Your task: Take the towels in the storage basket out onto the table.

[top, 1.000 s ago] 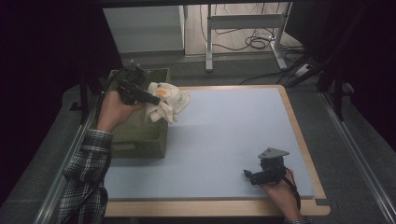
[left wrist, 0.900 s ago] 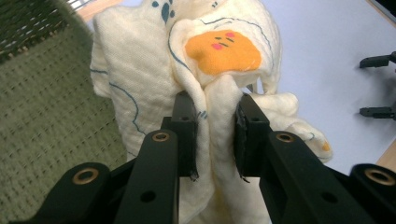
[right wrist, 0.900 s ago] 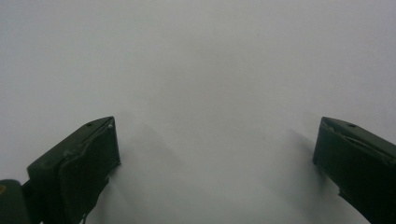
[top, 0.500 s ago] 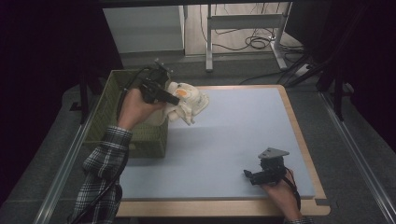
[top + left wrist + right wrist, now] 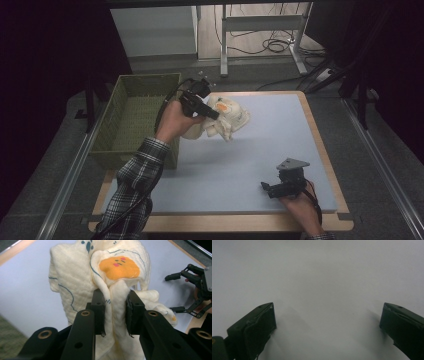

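Right now my left gripper point(image 5: 113, 312) is clamped on a bunched fold of the cream muslin cloth with the orange egg-yolk face and dark blue outlines point(image 5: 110, 277); both black pads press into the fabric, and the rest of it hangs loose around and below my jaws. Seen from the high view, my left gripper point(image 5: 215, 116) holds the cloth point(image 5: 227, 117) above the pale blue table mat point(image 5: 280, 140), just past the mat's left edge and near its far side.

Just beside my left hand point(image 5: 172, 122) stands the olive-green woven plastic basket point(image 5: 132, 120), its near right corner hidden under my checked sleeve point(image 5: 135, 185). The cloth is outside the basket, to its right, and whether its lower folds touch the mat I cannot tell.

My right gripper point(image 5: 266, 188) rests low on the near right part of the mat, well apart from the cloth, jaws spread wide with nothing between them; in the right gripper view they frame bare pale mat point(image 5: 322, 285). In the left gripper view, my right gripper point(image 5: 175, 292) shows beyond the cloth. The mat between cloth and right gripper lies bare. Behind the table are a grey metal frame point(image 5: 260, 25) and black cables on the floor point(image 5: 277, 45).
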A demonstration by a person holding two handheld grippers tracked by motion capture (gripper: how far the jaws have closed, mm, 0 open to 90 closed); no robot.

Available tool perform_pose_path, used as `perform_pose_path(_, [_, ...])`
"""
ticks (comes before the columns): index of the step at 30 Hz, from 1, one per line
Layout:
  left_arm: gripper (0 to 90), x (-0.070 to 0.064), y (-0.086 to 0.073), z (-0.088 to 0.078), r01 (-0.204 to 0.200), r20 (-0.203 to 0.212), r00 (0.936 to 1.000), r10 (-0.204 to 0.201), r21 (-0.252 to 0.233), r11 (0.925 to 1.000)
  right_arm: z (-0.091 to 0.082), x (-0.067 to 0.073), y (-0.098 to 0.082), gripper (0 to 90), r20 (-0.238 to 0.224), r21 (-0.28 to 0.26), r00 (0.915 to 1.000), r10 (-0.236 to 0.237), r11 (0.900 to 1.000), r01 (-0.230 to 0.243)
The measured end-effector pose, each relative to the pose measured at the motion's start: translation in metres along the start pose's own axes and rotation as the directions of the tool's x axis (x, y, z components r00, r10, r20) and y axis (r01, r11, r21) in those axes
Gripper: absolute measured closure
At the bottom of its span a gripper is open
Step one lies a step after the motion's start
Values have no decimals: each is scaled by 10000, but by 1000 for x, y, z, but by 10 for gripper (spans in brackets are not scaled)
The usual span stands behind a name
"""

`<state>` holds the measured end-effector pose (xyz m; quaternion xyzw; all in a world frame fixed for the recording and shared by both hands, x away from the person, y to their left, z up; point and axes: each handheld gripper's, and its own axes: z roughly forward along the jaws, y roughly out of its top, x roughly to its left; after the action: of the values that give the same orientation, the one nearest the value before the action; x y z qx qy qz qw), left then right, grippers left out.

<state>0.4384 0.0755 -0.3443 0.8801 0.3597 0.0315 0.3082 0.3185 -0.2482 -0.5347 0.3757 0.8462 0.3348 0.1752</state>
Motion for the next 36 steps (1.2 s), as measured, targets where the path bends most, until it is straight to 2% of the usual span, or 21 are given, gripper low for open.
perform_pose_path(6, [729, -7, -1, 31, -125, 192, 9997, 122, 186, 9997, 0, 0, 0, 6, 2, -12, 10000, 14, 10000, -14])
perform_pose_path(13, [728, -8, -15, 74, 145, 365, 9992, -154, 233, 9996, 0, 0, 0, 6, 23, -26, 10000, 14, 10000, -14])
perform_pose_path(15, [725, -7, -21, 87, 155, 429, 9989, -171, 379, 9992, 0, 0, 0, 6, 20, -26, 10000, 14, 10000, -14])
perform_pose_path(20, [719, -5, -35, 111, 179, 148, 9997, -189, 657, 9977, 0, 0, 0, 6, 6, -28, 10000, 6, 10000, -6])
perform_pose_path(25, [702, 0, -48, 126, 351, -84, 9994, -346, 625, 9974, 0, 0, 0, 6, 18, -25, 10000, -1, 10000, 1])
perform_pose_path(27, [691, 2, -54, 131, 363, -32, 9993, -362, 653, 9972, 0, 0, 0, 6, 27, -27, 10000, 2, 10000, -2])
perform_pose_path(29, [667, 1, -59, 137, 449, -53, 9990, -447, 640, 9969, 0, 0, 0, 6, 15, -23, 10000, 1, 10000, -1])
perform_pose_path(32, [605, 1, -66, 148, 360, -130, 9993, -352, 733, 9967, 0, 0, 0, 6, 19, -24, 10000, 3, 10000, -3])
perform_pose_path(34, [516, 1, -70, 152, 389, 27, 9992, -391, 515, 9979, 0, 0, 0, 6, 24, -23, 10000, -11, 10000, 11])
perform_pose_path(35, [424, 1, -71, 152, 392, 88, 9992, -396, 456, 9982, 0, 0, 0, 6, 24, -25, 10000, 5, 10000, -5])
perform_pose_path(36, [379, 1, -71, 151, 407, 174, 9990, -414, 361, 9985, 0, 0, 0, 5, 23, -25, 10000, 4, 10000, -4])
